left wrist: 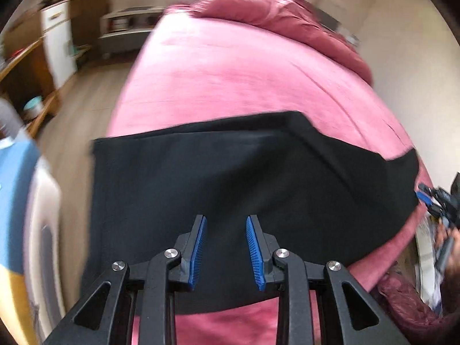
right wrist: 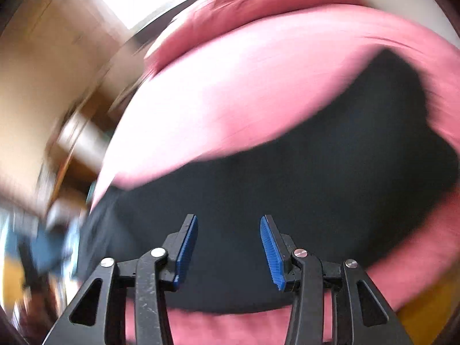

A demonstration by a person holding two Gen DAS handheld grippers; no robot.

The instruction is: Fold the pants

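I have the black pants (left wrist: 244,178) lying flat across the near part of the bed (left wrist: 230,77), on its pink sheet, with one end hanging just past the bed's left edge in the left wrist view. My left tool (left wrist: 225,221) hovers over the near edge of the pants with its blue pads (left wrist: 198,250) spread moderately apart and nothing between them. My right tool (right wrist: 228,221) sits over the same dark cloth (right wrist: 287,201), jaws set wider, also gripping nothing. In the left view I can see the right tool (left wrist: 431,198) at the far right end of the pants. A darker red duvet (left wrist: 287,17) is bunched at the head of the bed. Both views are smeared by motion blur, the right one heavily. A white cabinet (left wrist: 57,43) stands on the wooden floor to the left
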